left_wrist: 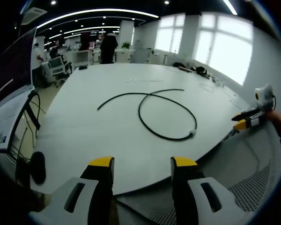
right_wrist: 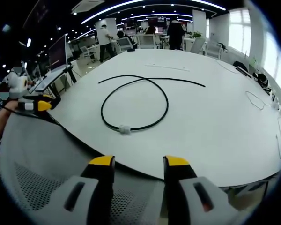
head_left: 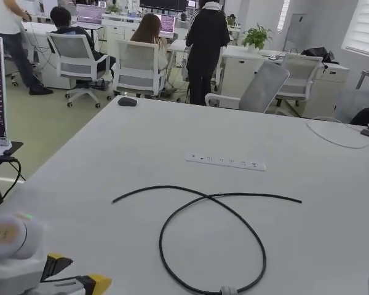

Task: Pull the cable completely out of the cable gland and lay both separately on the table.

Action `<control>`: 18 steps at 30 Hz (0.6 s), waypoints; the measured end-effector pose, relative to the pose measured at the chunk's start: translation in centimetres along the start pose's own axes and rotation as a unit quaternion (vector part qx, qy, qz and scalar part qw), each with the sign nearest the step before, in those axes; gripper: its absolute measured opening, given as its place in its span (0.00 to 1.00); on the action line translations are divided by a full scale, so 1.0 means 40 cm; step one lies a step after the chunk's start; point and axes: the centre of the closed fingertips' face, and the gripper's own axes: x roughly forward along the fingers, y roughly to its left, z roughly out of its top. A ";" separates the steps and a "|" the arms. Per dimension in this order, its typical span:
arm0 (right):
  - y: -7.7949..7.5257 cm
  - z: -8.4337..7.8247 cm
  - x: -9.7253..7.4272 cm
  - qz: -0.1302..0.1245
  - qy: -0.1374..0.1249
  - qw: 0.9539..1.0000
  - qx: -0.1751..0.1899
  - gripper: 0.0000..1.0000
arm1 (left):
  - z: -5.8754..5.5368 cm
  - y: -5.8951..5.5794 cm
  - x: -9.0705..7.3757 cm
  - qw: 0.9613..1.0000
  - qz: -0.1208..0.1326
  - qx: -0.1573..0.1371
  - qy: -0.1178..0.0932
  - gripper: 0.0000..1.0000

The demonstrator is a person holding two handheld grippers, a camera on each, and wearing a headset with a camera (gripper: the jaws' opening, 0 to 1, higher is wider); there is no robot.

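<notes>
Reaching in from beyond the near edge is where trouble could start, because both tools hang off the white surface (head_left: 295, 246) with nothing in them. The left tool (left_wrist: 143, 164) has its yellow-tipped jaws spread wide, and the right tool (right_wrist: 139, 161) likewise stands parted and empty. The black cable (head_left: 208, 197) lies in a single crossed loop near the middle of the surface, with both ends trailing away on the far side. The small pale cable gland (head_left: 227, 290) sits threaded on the near arc of that loop, on the person's side. Nothing is gripped, so I judge the task not yet begun. The main risk is pulling the cable with only one tool: the gland looks light and would likely slide along with the cable rather than let it run through, and the loop could tighten into a kink at the crossing. A long run of cable has to pass through the gland whichever way it goes. A pull taken in one sweep could therefore whip a free end toward the white power strip (head_left: 226, 162) lying further back, or drag the gland over the near edge. Pinching the round gland off-centre might also make it squirt out of the jaws. Whether its nut is tight cannot be told from here.
</notes>
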 end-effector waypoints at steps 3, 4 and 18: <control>0.000 0.000 0.000 0.000 0.000 1.000 0.000 0.43 | -0.001 0.000 0.000 1.000 -0.001 0.001 0.002 0.49; -0.001 0.000 0.000 0.000 0.000 1.000 0.000 0.43 | -0.001 0.000 0.001 1.000 -0.001 0.002 0.002 0.49; -0.003 -0.001 0.003 0.000 0.003 1.000 -0.003 0.42 | -0.003 -0.001 0.006 1.000 -0.004 0.010 0.008 0.49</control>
